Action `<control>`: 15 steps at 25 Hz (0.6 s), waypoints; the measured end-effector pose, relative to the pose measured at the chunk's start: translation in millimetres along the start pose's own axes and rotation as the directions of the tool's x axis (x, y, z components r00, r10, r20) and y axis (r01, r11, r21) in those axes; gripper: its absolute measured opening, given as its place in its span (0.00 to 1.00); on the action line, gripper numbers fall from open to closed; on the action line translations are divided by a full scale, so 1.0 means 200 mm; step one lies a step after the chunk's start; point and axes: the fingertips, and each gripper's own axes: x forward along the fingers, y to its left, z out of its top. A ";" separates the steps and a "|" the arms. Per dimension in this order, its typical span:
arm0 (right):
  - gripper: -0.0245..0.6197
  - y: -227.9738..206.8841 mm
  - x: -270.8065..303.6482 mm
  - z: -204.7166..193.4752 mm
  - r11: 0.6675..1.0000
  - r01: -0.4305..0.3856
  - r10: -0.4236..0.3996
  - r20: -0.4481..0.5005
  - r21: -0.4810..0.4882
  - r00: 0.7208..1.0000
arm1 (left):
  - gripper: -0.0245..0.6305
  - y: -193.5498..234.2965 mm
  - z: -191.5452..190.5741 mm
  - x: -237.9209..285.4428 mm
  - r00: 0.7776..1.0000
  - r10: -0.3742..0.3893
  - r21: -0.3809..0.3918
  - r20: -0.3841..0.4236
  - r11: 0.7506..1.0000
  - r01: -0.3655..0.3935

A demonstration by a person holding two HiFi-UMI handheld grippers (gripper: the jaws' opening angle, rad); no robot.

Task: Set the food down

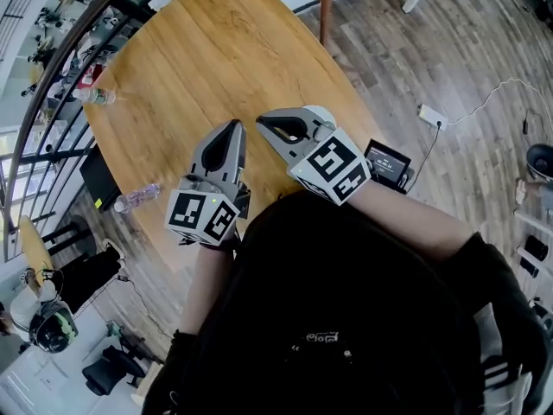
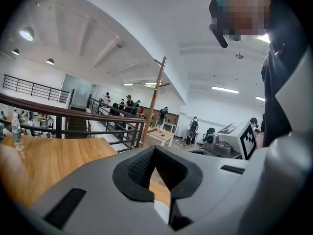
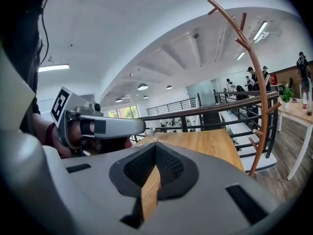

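No food shows in any view. My left gripper (image 1: 233,125) and right gripper (image 1: 262,122) hang side by side over the near edge of the round wooden table (image 1: 199,50), close to my body. Both point nearly level across the table. The left gripper's jaws (image 2: 155,148) meet at the tip with nothing between them. The right gripper's jaws (image 3: 155,143) are closed too and hold nothing. In the left gripper view the right gripper (image 2: 230,143) shows at the right; the right gripper view has the left gripper (image 3: 98,126) at its left.
A water bottle (image 1: 95,96) stands at the table's far left, also in the left gripper view (image 2: 17,136). Another bottle (image 1: 138,197) lies by the left edge. A small screen device (image 1: 386,164) sits at the right edge. A wooden pole (image 1: 326,7), railing (image 1: 52,85) and floor power strip (image 1: 429,115) surround it.
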 end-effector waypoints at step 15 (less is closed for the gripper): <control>0.06 0.04 -0.01 0.02 1.000 -0.003 0.003 0.000 -0.019 1.000 | 0.04 -0.04 -0.01 0.00 1.000 -0.025 0.004 0.009 1.000 0.025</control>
